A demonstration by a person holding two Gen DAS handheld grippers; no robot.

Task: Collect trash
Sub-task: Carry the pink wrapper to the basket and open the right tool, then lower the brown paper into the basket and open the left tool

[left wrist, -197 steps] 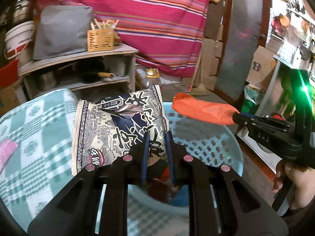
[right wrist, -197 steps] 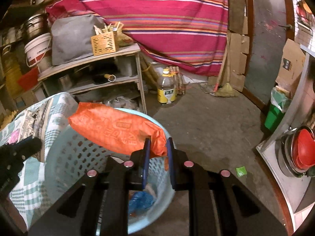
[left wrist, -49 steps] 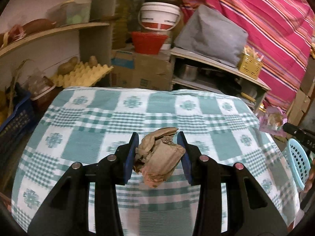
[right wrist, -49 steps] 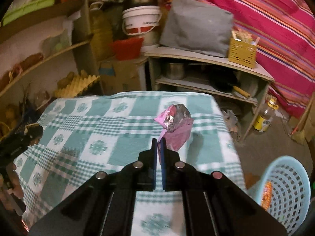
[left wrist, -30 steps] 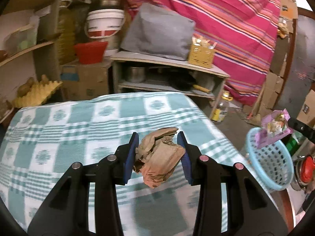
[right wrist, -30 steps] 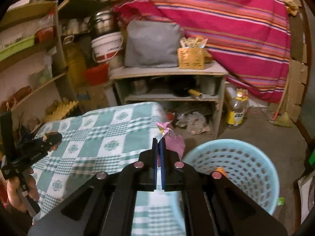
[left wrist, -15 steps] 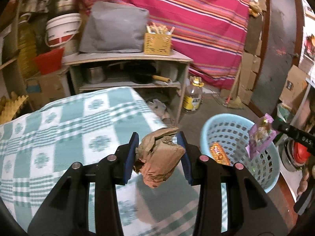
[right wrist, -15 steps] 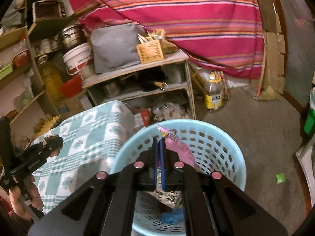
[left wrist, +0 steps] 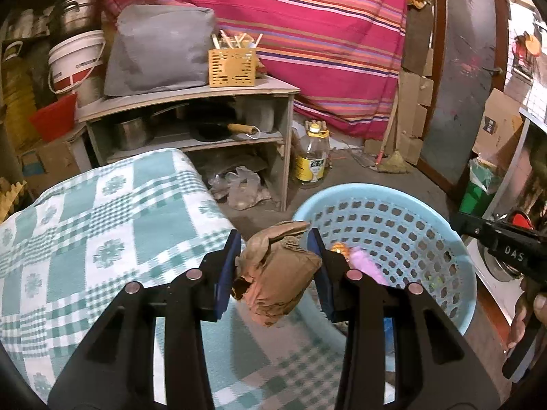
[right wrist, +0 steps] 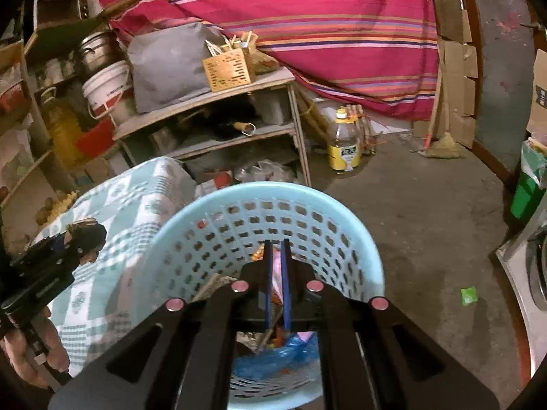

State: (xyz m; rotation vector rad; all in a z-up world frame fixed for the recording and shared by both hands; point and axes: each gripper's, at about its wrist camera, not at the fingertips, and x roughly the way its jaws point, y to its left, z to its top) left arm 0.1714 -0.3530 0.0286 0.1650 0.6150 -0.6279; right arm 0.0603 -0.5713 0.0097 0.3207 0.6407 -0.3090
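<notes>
Brown wad held at the bench edge, pink wrapper down in the basket

The left claw (left wrist: pixel 276 266) is clenched on a crumpled brown paper wad (left wrist: pixel 277 275), hanging over the edge of the bench (left wrist: pixel 102 225) with its green checked cloth; the light blue basket (left wrist: pixel 441 225) sits just to that claw's right and a little ahead. The right claw (right wrist: pixel 277 273) hangs above the basket (right wrist: pixel 355 225), its fingers parted by only a narrow slit and nothing gripped between them, as far as the view shows. Below and ahead of it, inside the basket, lies a pink wrapper (left wrist: pixel 367 264) beside an orange packet (left wrist: pixel 338 248), with a blue plastic bag (right wrist: pixel 273 358) at the bottom.
</notes>
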